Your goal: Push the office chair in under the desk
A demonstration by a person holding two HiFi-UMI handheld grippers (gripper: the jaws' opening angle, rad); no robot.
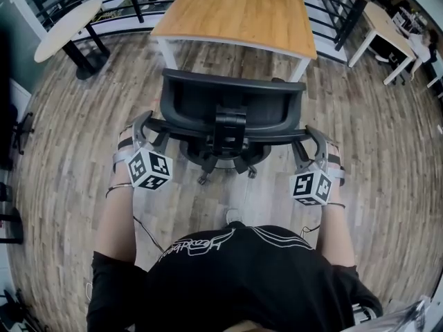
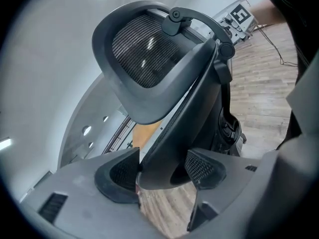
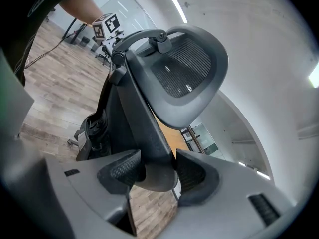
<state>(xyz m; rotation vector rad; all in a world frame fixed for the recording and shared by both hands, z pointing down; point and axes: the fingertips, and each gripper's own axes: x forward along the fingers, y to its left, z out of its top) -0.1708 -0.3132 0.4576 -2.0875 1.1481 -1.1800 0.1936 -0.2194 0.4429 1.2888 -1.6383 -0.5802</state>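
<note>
The chair (image 1: 232, 109) is showing matt dark-grey plastic; its headrest (image 2: 144, 49) is carrying fine black mesh; the desk (image 1: 239, 9) is showing a smooth wood top; the floor (image 1: 387, 137) is showing matt wood planks; the pads (image 2: 202, 166) of the left gripper (image 2: 162, 169) are looking matt and ribbed

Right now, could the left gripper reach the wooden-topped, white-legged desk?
Probably not: the left gripper is clamped on the back edge of the black mesh office chair, which stands between it and the wooden-topped desk.
</note>
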